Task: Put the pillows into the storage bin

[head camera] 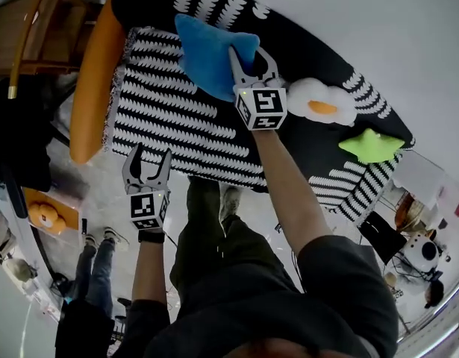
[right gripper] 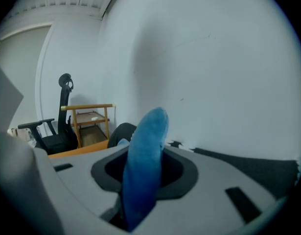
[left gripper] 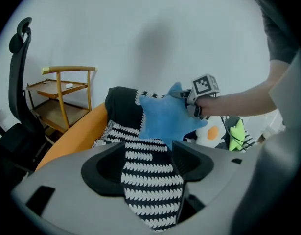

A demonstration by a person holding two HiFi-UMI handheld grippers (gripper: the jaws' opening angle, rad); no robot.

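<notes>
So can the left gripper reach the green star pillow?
Probably not: the green star pillow lies at the bedspread's far end, and the right arm crosses between it and the left gripper.

Bright, even indoor light, no glare. All my views are fisheye, bent edges, dark corners. Soft grey shadow on wall (left gripper: 155,43). Pillow (right gripper: 140,175) up close in right gripper view is blurred.

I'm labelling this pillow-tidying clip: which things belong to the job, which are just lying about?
Job: blue star-shaped plush pillow, clamped in the right gripper; white-and-orange egg-shaped plush pillow; green star-shaped plush pillow.
Lying about: wooden shelf trolley; black office chair.
</notes>
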